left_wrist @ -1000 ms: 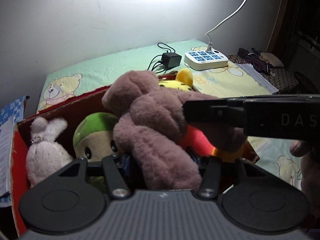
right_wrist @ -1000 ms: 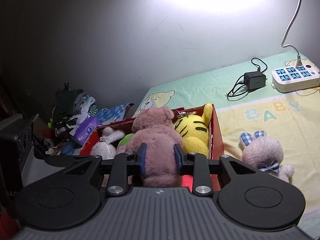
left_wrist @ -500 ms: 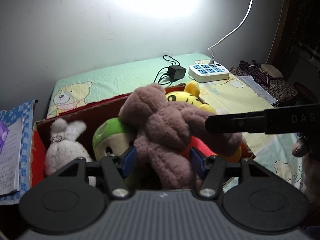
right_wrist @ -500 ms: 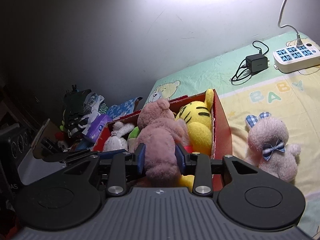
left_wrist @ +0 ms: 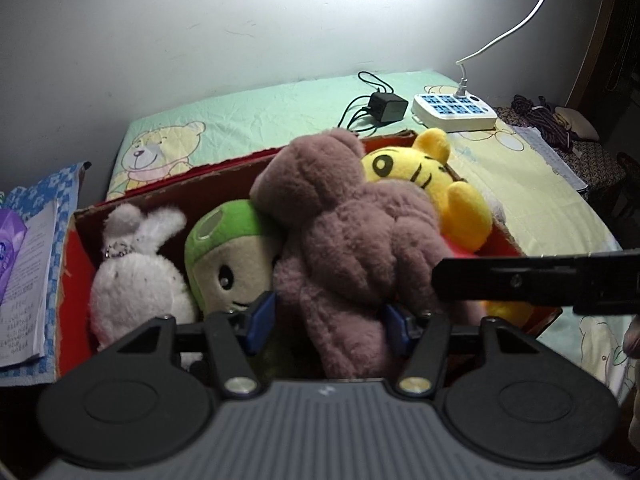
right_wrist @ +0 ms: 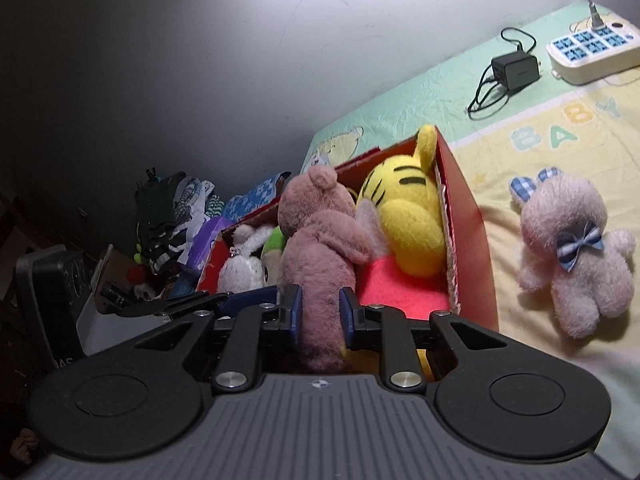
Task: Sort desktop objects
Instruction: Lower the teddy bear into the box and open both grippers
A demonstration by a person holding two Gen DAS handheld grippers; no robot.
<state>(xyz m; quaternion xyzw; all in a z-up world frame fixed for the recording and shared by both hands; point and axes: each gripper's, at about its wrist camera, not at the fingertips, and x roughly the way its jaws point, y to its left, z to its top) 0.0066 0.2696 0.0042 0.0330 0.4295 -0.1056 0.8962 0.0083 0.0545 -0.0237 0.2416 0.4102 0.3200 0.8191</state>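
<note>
A brown plush bear (left_wrist: 352,240) stands in the red cardboard box (left_wrist: 76,248), leaning on a yellow tiger plush (left_wrist: 424,176). Beside it in the box are a white rabbit (left_wrist: 132,276) and a green-capped doll (left_wrist: 228,248). My left gripper (left_wrist: 328,322) is open, its blue pads wide apart on either side of the bear's lower body. My right gripper (right_wrist: 320,312) is shut on the bear (right_wrist: 316,248), squeezing its body; one of its fingers (left_wrist: 500,280) crosses the left wrist view. A pink rabbit with a blue bow (right_wrist: 576,248) lies on the sheet right of the box (right_wrist: 468,240).
A white power strip (left_wrist: 454,110) and a black charger (left_wrist: 386,106) with cables lie at the back of the sheet. A booklet on blue cloth (left_wrist: 28,280) sits left of the box. A pile of clothes (right_wrist: 172,220) and clutter fill the far left.
Both grippers have drawn back from the box a little. The left gripper's blue pads have come into sight on either side of the bear. The right gripper stays shut on the bear.
</note>
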